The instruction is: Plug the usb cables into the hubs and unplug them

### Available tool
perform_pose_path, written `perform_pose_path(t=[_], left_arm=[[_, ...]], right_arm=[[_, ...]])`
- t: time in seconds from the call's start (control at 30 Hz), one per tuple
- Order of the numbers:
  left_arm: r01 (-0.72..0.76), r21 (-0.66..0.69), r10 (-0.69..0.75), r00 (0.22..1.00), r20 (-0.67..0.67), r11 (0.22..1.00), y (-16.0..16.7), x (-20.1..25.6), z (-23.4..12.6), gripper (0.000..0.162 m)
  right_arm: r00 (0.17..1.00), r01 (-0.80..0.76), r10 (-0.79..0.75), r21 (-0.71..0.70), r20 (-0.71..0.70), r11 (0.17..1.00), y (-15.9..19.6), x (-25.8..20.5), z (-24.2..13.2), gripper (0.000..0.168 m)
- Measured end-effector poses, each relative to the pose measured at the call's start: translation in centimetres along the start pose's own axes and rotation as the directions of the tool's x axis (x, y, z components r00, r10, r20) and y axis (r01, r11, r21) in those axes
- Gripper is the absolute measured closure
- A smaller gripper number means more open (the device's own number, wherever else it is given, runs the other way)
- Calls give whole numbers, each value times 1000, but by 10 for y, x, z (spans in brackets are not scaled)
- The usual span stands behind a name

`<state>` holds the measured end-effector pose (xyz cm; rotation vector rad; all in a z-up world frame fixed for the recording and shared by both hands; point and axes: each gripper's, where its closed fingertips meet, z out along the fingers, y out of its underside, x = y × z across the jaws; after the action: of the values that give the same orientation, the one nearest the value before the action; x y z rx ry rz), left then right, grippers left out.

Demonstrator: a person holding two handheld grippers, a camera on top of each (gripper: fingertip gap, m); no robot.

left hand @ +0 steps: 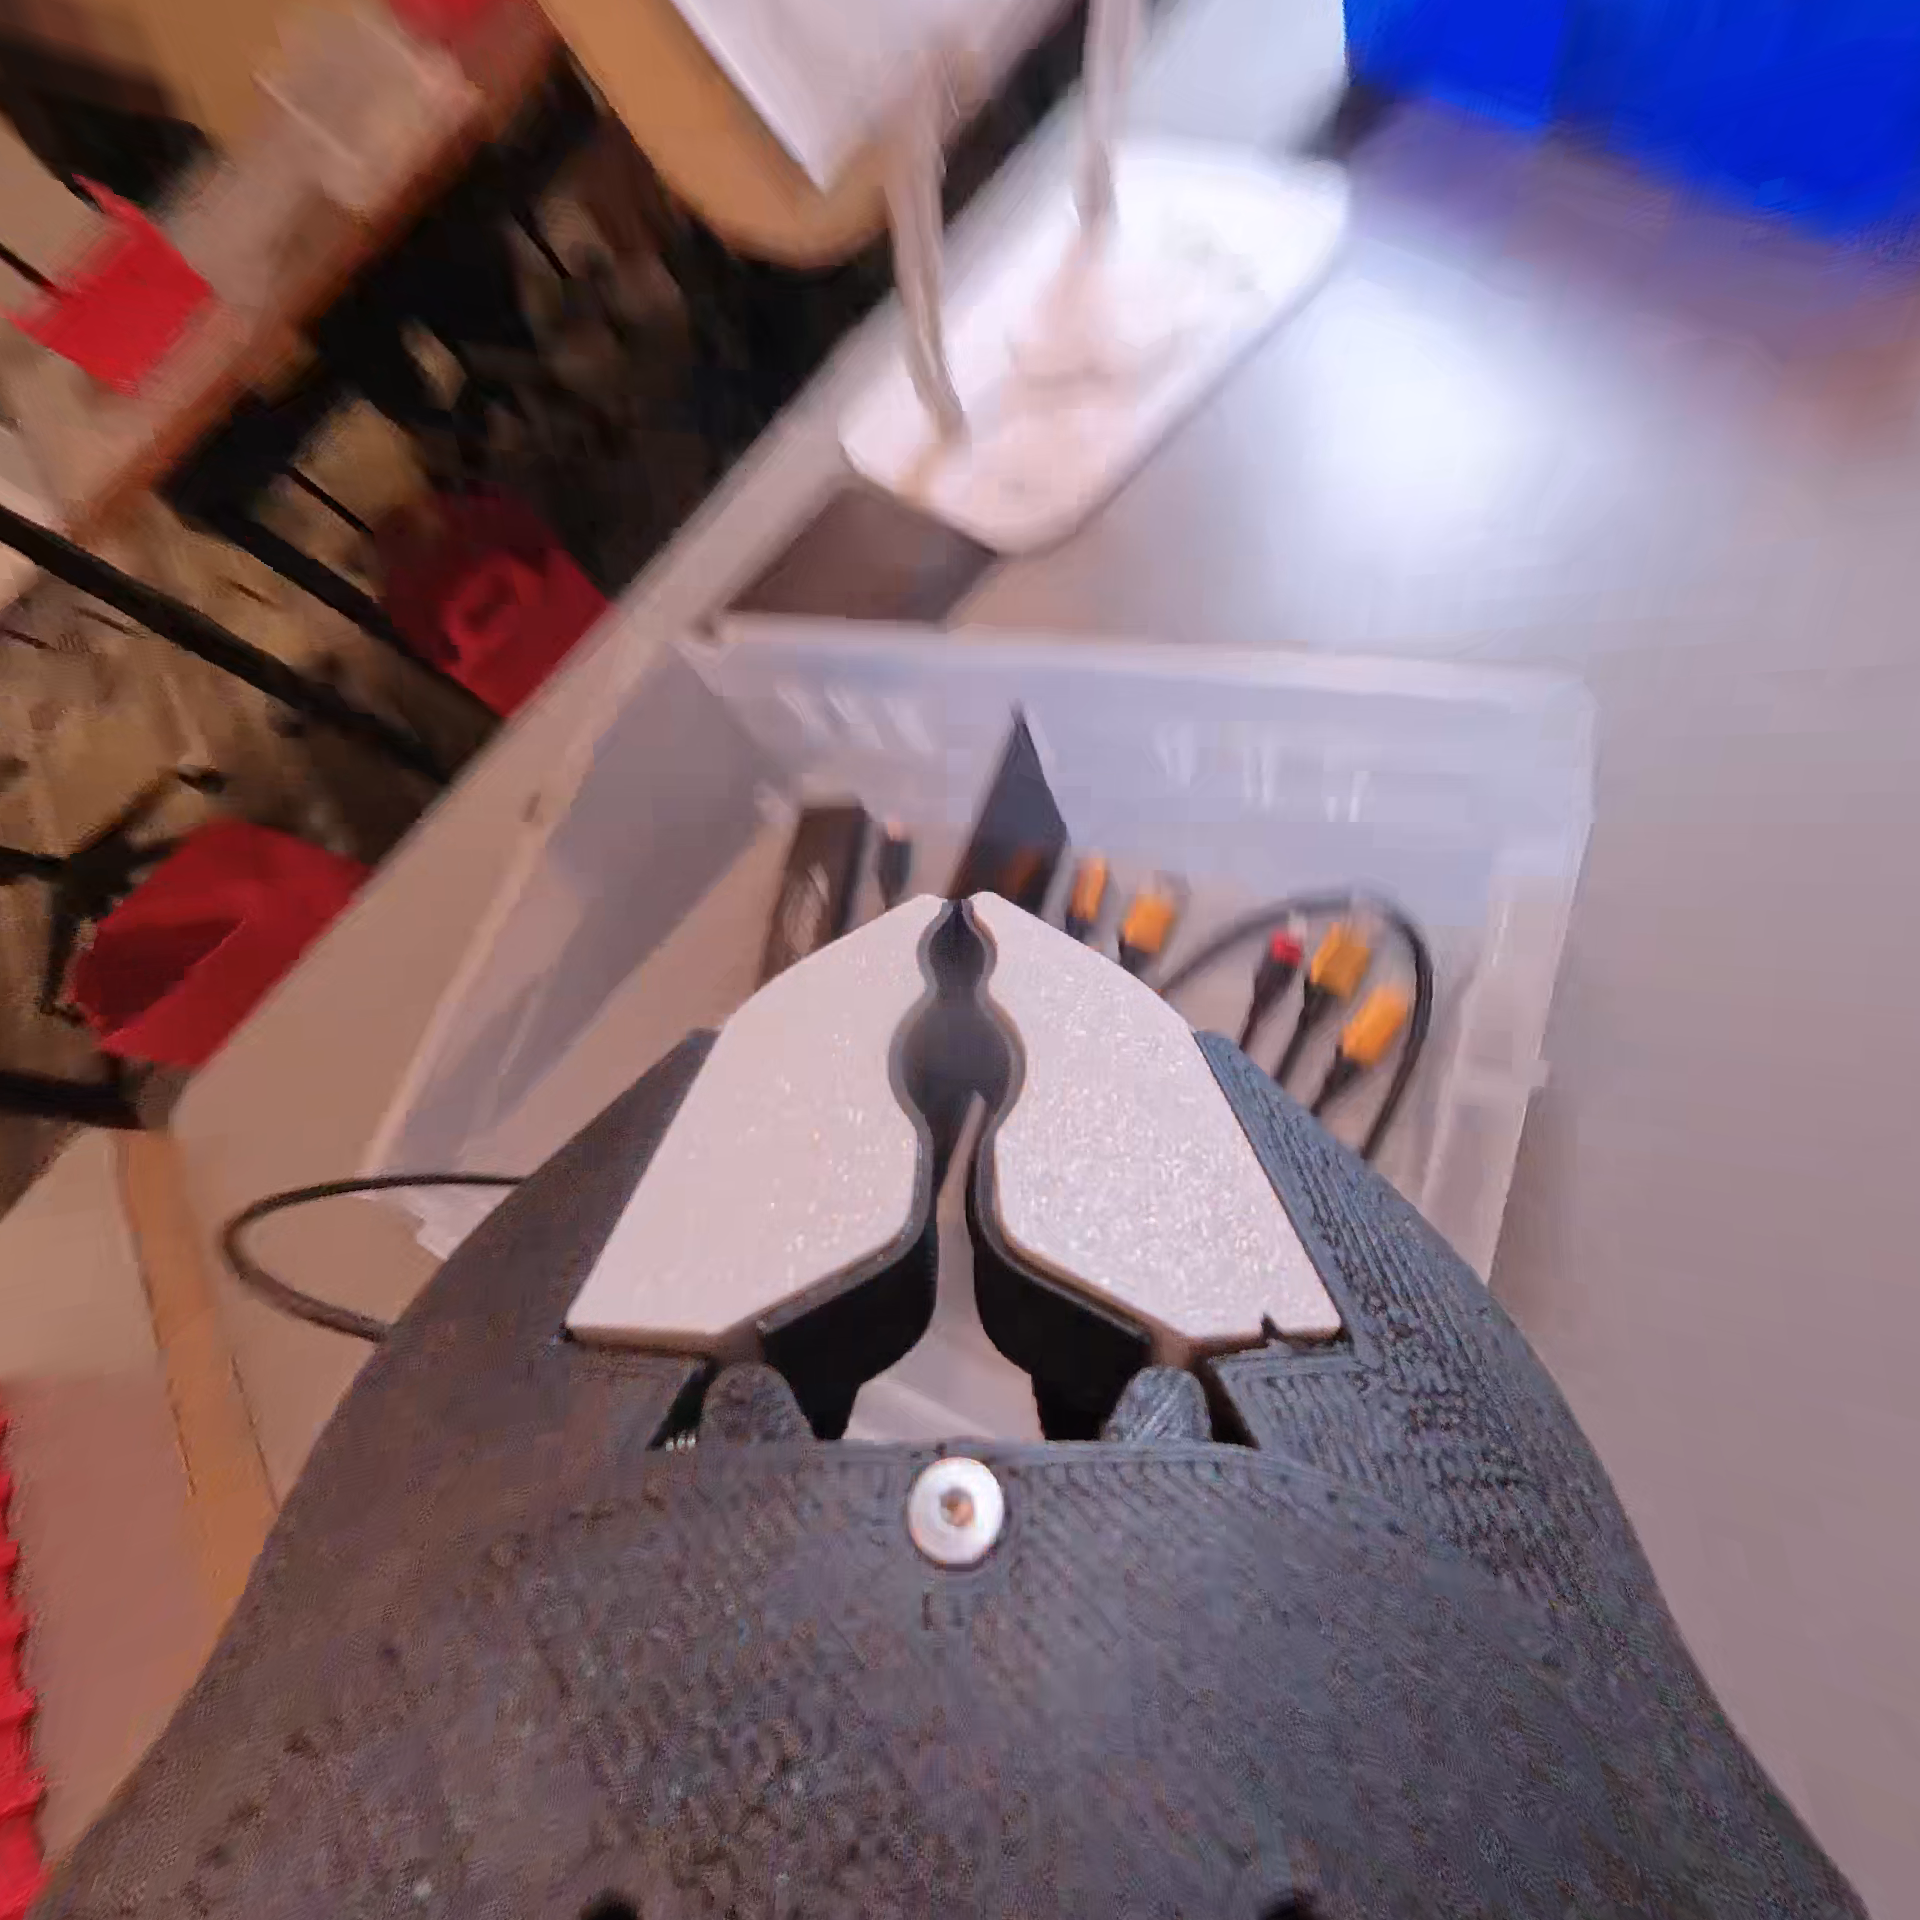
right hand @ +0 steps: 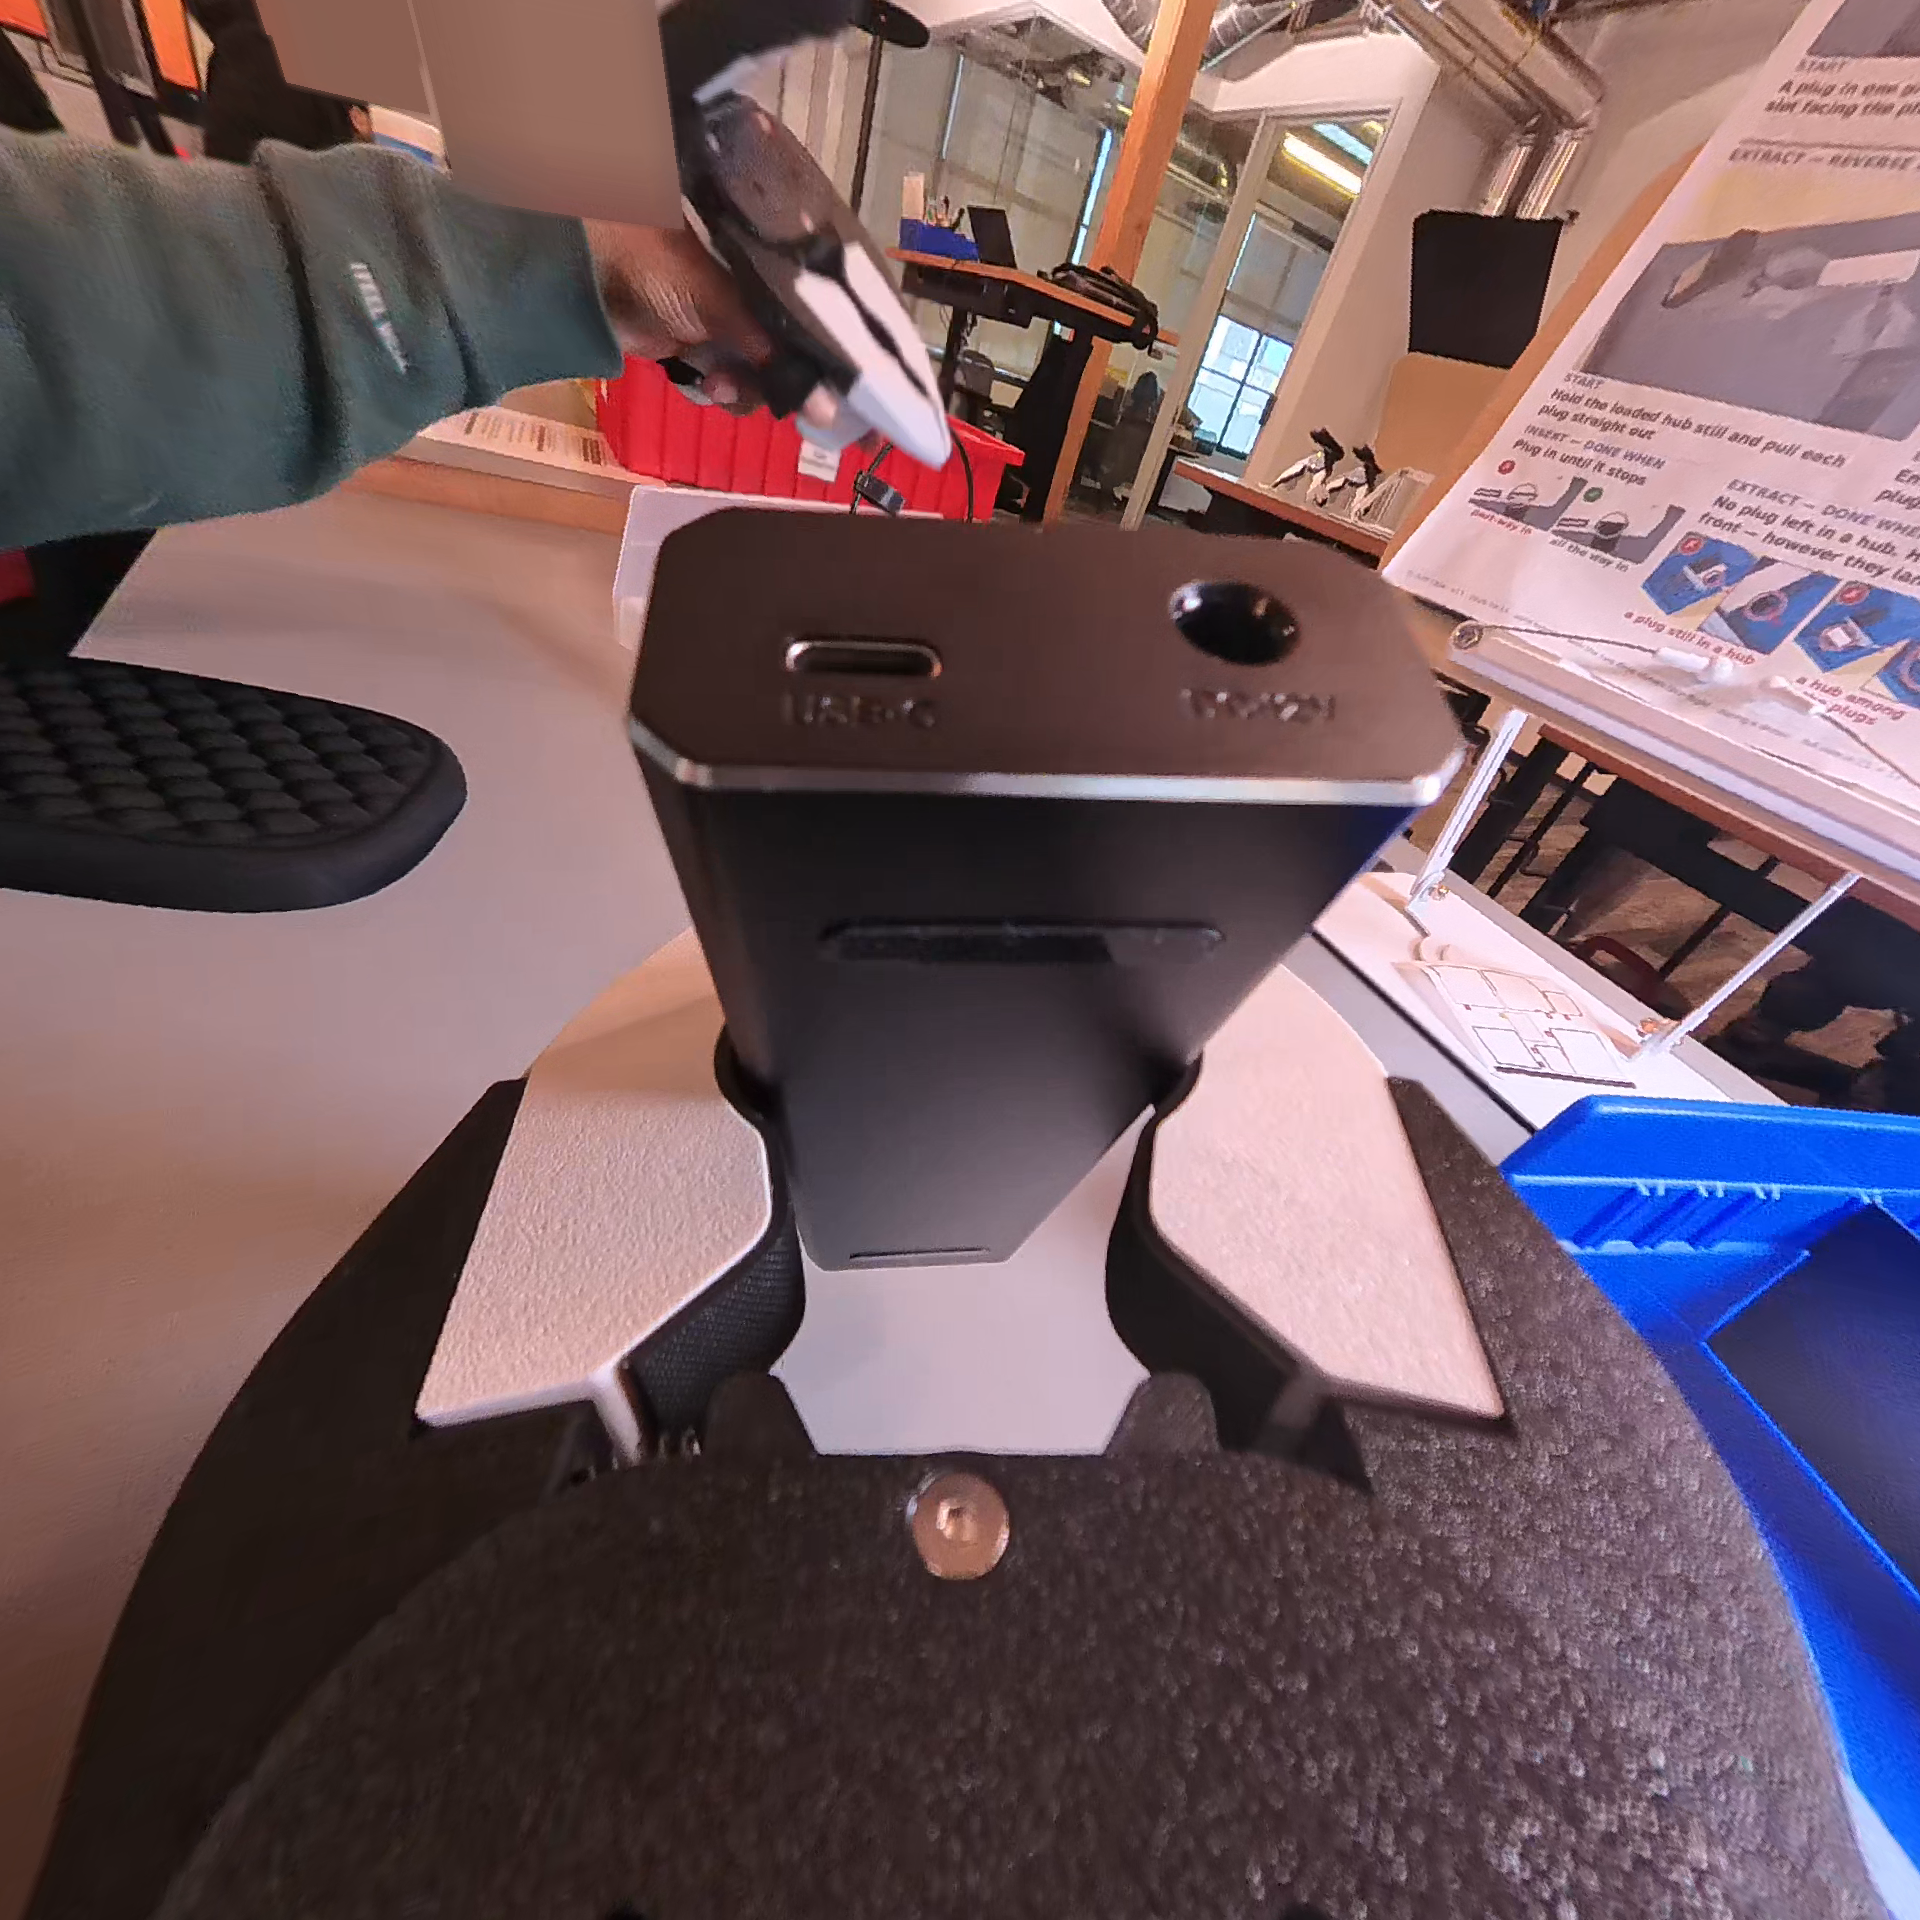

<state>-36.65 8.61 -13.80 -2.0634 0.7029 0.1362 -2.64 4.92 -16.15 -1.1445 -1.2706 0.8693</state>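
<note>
My right gripper [right hand: 966, 1091] is shut on a black USB hub [right hand: 1018, 831] and holds it upright above the white table [right hand: 260, 1091]. The hub's end face, with an oval port and a round socket, points at the camera. My left gripper [left hand: 956, 912] is shut, and a thin black USB cable [left hand: 270, 1247] loops out from under it. It hovers over a clear plastic box [left hand: 1195, 707] holding several cables with orange plugs [left hand: 1143, 920] and another dark hub [left hand: 1013, 821]. The left gripper [right hand: 914, 426] also shows in the right wrist view, beyond the hub, with the cable [right hand: 966, 473] dangling below it.
A blue bin [right hand: 1714, 1247] sits at the right, also in the left wrist view [left hand: 1662, 104]. A white stand [left hand: 1091, 343] holds an instruction sheet [right hand: 1714, 416]. A red bin [right hand: 727, 436] stands at the back. A black mesh pad [right hand: 208, 779] lies at the left. A person's teal sleeve [right hand: 260, 312] reaches in. My right fingertips sit around 35 centimetres from my left ones.
</note>
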Motion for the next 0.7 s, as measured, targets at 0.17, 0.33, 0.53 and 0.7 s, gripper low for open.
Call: perform_pose_path(t=[0.17,0.33,0.53,0.7], left_arm=[[-170,-309,111,974,-200,936,54,26,44,161],[-290,-478,132,932,-337,829,90,39,73,145],[-375,-536,179,906,-383,756,103,38,85,151],[-419,-538,240,897,-371,732,105,38,86,158]], right_arm=[[1000,-22,22,-22,7,1000,7,0,3,96],[1000,-27,28,-39,8,999,12,1,4,96],[999,-38,39,-46,11,998,15,3,3,96],[998,-54,55,-52,20,997,18,4,3,96]])
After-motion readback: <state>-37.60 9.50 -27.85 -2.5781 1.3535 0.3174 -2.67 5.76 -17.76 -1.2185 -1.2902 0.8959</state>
